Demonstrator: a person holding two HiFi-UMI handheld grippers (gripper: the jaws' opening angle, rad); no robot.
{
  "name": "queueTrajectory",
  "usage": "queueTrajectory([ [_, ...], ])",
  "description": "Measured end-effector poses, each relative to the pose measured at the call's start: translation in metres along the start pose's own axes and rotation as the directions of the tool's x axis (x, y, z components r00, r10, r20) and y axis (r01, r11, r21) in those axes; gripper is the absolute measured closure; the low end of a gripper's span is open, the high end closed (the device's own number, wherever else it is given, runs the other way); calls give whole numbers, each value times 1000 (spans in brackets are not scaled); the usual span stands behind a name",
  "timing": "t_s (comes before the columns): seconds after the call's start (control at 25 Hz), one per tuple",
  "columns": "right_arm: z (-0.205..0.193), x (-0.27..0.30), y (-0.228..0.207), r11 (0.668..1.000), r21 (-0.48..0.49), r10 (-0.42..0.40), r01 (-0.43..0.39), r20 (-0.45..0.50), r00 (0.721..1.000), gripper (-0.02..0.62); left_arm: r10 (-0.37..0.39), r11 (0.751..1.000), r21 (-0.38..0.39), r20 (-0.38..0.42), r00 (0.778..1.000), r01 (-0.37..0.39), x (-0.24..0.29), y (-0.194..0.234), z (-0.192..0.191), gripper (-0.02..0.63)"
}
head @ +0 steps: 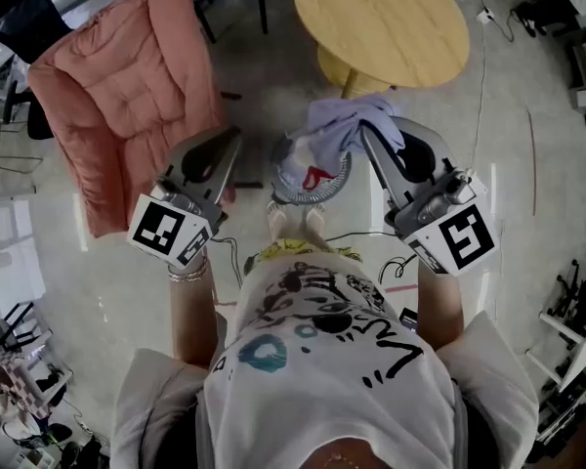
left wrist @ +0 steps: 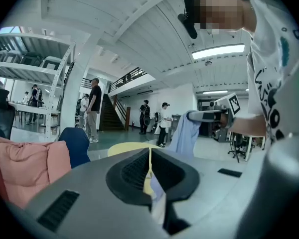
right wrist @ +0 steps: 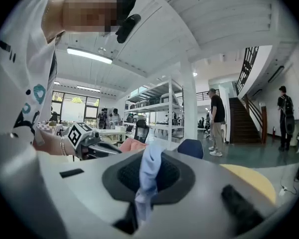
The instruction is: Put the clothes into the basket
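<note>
**Entry: laundry run, partway through (est.)**
- basket (head: 317, 201): on the floor betw. the two tools, just ahead of the person's feet. Holds a white garment (head: 311, 172) w/ red print.
- shirt (head: 354, 115), pale blue: not in yet. It hangs from the R gripper (head: 365, 133) above the basket's far side. Can't tell whether its hem touches the pile.
- R gripper: jaws clamped on the shirt, fabric bunched betw. the pads.
- L gripper (head: 232, 147): jaws pressed together, only a slit showing. Nothing held that I can make out. It sits beside the basket, on the chair side.
- Left to do (judgement): lower the shirt in and let go. No other loose clothes seen.
- Surface: floor (head: 527, 164), pale and glossy, w/ thin cables (head: 482, 57) across it.
- Room: big hall w/ a white beamed ceiling and strip lights.
  - Near: round yellow table (head: 381, 18), pink padded chair (head: 127, 76), blue chair (left wrist: 75, 144).
  - Well off: rack (right wrist: 164, 113), stairs (right wrist: 241, 118), people (left wrist: 93, 108) standing.
</note>
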State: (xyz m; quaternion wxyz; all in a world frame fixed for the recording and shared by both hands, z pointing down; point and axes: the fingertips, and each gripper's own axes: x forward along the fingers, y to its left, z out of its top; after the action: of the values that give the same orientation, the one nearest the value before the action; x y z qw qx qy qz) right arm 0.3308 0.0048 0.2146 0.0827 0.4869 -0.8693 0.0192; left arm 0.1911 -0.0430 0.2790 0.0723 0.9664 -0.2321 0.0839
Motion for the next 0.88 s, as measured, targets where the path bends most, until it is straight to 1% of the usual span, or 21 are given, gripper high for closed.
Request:
queueTrajectory([
  [0.24, -75, 9, -12, 999, 49, -17, 22, -108, 994, 563, -24, 999, -29, -36, 999, 23, 25, -1, -37, 583],
  [0.36, -104, 14, -9, 998, 62, -16, 24, -124, 992, 563, -48, 998, -34, -30, 998, 47, 32, -8, -56, 583],
  [0.48, -129, 23, -3, 993, 106, -33, 47, -125, 992, 563, -63, 997, -45, -39, 997, 62, 41, -9, -81, 583],
  [0.64, -178, 21, 8, 987, 154, -27, 55, -174, 984, 563, -44, 997, -70, -50, 998, 41, 57, -16, -119, 583],
  [0.76, -205, 3, 15, 979, 194, -14, 54, -202, 979, 562, -46, 994, -103, -66, 997, 39, 66, -39, -145, 583],
  [0.84, -216, -4, 18, 977, 206, -19, 64, -213, 977, 563, -56, 994, -93, -79, 995, 49, 70, -48, -155, 583],
  [0.88, -222, -1, 22, 975, 213, -19, 67, -219, 975, 562, -57, 995, -88, -80, 995, 50, 69, -45, -159, 583],
])
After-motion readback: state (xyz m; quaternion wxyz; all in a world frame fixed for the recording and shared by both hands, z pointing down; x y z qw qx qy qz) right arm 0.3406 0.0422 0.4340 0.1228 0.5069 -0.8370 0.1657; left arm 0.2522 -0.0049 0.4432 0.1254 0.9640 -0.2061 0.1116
